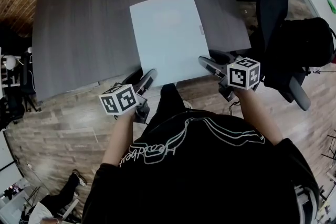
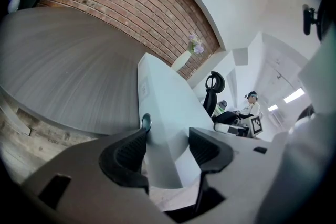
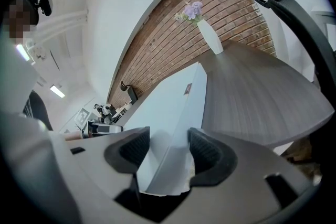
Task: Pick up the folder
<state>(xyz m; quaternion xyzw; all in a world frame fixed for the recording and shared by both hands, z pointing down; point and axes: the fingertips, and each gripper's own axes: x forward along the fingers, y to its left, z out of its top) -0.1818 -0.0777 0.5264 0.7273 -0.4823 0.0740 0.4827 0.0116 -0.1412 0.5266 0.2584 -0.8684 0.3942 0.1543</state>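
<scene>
- Left gripper (image 2: 167, 139): the jaws are clamped on the near-left corner of the folder (image 1: 167, 34). They stand fairly wide because the folder fills the whole gap between the pads.
- Right gripper (image 3: 169, 141): same deal, it's pinching the near-right corner, with pale folder wedged between both pads.
- So the folder sits right in front of both grippers and stretches away from the jaws. It's a plain pale blue-white one, and its near edge hangs off the edge of the dark grey table (image 1: 79, 23) toward the person.
- Just beside the left gripper's left-hand pad there's a small round teal stud (image 2: 146, 122) on the folder's edge.
- Each gripper has a marker cube, the left one (image 1: 119, 98) and the right one (image 1: 243, 73). They only carry black-and-white square patterns, no text.
- The person's black shirt (image 1: 210, 176) has a white script print (image 1: 157, 152) across it. It's upside down from the head view and I can't read it reliably.
- A bit further out from the right gripper, on the folder's right-hand edge, there's a little label (image 1: 201, 29). It's way too small to read in any view.
- Far end of the table, past the folder: a white vase (image 3: 210, 38) with purple flowers (image 3: 190, 10), standing in front of a brick wall (image 3: 173, 44).
- Off to the right gripper's side, a black office chair (image 1: 275, 13) stands by the table.
</scene>
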